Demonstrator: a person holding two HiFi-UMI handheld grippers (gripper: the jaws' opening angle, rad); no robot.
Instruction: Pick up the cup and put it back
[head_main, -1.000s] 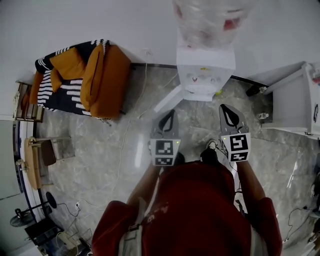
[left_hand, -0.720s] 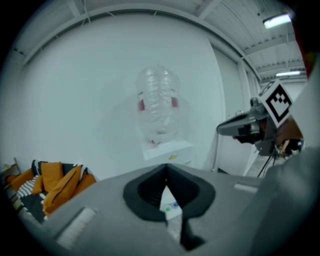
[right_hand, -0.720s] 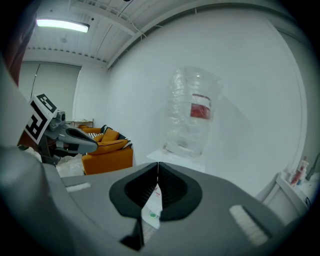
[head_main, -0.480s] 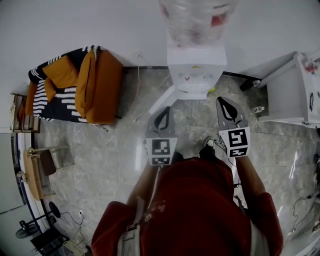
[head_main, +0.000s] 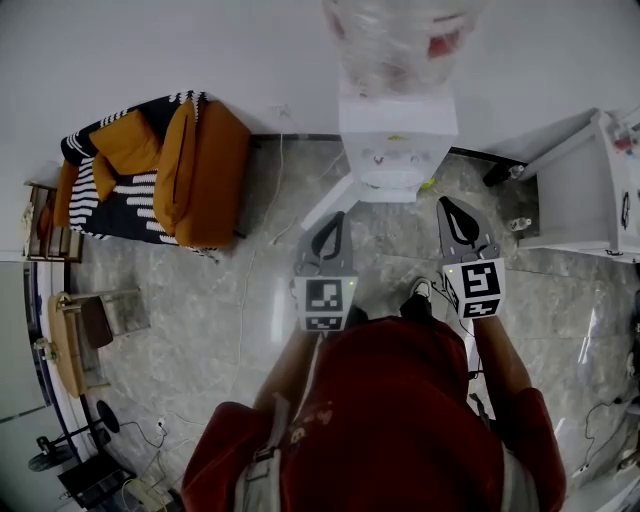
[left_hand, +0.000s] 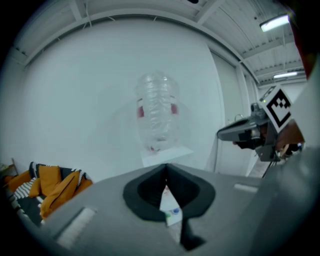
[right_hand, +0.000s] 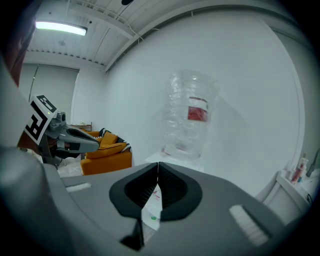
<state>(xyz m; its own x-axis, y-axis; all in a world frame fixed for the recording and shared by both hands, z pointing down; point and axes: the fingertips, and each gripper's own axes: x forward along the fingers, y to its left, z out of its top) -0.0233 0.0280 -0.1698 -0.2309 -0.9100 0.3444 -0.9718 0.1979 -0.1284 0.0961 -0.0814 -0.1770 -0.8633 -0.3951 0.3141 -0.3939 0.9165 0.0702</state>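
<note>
No cup shows in any view. A white water dispenser (head_main: 398, 140) with a clear bottle (head_main: 395, 40) on top stands against the wall ahead. My left gripper (head_main: 336, 222) and right gripper (head_main: 446, 204) are held side by side above the floor, both pointing at the dispenser and short of it. In the left gripper view the left gripper (left_hand: 166, 167) has its jaws meeting at the tips, with nothing between them, and the bottle (left_hand: 157, 117) is straight ahead. The right gripper (right_hand: 158, 165) is likewise shut and empty, with the bottle (right_hand: 192, 117) beyond it.
An orange sofa with a striped throw (head_main: 165, 165) stands at the left wall. A white cabinet (head_main: 590, 195) is at the right, beside the dispenser. A small wooden table (head_main: 70, 330) and cables lie on the marble floor at the left.
The head view has shifted slightly. Both grippers stay shut and keep nearly the same place in front of the dispenser.
</note>
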